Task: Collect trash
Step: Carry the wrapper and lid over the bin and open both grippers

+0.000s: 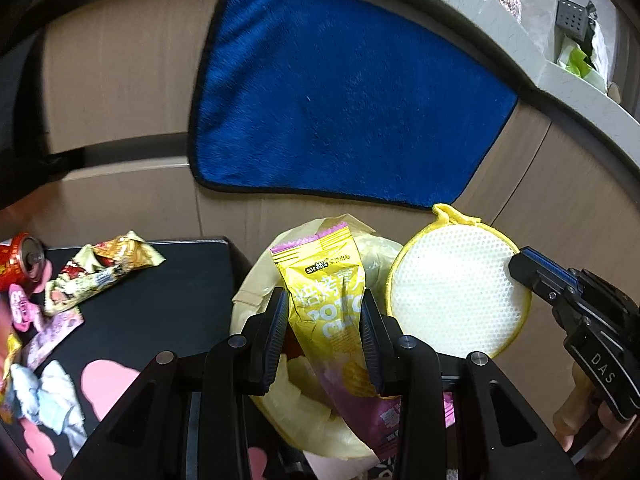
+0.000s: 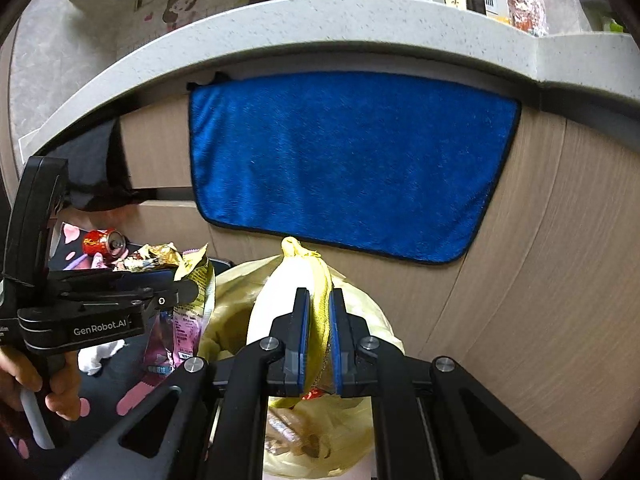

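My left gripper [image 1: 323,296] is shut on a yellow and purple potato chip bag [image 1: 320,272], which it holds over the mouth of a pale yellow trash bag [image 1: 256,280]. In the right wrist view the chip bag [image 2: 196,300] hangs from the left gripper [image 2: 188,286] beside the trash bag [image 2: 232,320]. My right gripper [image 2: 320,294] is shut on the edge of a round white pad with a yellow rim [image 2: 296,268]. The same pad [image 1: 452,288] shows face-on just right of the bag, pinched by the right gripper [image 1: 524,270].
A black table [image 1: 168,300] on the left carries a red can [image 1: 20,260], a crumpled gold wrapper [image 1: 100,268], pink and purple wrappers and a tissue [image 1: 52,400]. A blue towel [image 1: 340,100] hangs on the cabinet front below a grey countertop [image 2: 360,20].
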The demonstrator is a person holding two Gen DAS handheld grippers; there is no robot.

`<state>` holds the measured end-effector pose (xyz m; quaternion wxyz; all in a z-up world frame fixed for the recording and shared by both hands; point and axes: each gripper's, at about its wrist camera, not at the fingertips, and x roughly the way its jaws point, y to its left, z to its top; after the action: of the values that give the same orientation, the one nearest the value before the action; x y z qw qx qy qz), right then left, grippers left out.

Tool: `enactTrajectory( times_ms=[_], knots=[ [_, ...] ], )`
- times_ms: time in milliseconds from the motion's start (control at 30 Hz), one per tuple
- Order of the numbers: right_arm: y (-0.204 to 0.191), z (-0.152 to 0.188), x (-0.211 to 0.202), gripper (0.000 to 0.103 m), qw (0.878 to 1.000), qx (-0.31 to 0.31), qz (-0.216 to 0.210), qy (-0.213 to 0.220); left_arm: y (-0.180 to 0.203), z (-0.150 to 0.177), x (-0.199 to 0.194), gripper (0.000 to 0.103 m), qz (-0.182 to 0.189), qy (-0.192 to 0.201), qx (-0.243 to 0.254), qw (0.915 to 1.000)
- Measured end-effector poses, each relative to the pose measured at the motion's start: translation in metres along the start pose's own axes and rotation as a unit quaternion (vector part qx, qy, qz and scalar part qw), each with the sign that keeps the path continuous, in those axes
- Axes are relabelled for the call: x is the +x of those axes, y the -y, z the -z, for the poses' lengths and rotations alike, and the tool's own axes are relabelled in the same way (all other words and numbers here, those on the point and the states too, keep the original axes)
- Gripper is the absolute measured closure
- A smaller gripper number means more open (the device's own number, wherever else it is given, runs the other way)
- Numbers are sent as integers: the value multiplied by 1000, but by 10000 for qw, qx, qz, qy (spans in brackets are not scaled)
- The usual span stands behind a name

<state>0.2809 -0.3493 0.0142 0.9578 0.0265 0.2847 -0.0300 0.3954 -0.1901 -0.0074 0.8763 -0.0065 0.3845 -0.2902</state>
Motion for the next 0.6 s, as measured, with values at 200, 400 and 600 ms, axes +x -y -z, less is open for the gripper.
enactTrajectory(
  times_ms=[200,400,600],
  knots=[
    [15,2,16,94,9999,94,20,-44,4,-5,23,67,47,-116,51,9999],
    [27,6,30,94,9996,224,10,-145,3,-7,35,59,213,-182,-34,9996],
    [26,8,36,94,9995,248,6,-201,-3,-9,36,46,220,-177,-53,9996]
  ],
)
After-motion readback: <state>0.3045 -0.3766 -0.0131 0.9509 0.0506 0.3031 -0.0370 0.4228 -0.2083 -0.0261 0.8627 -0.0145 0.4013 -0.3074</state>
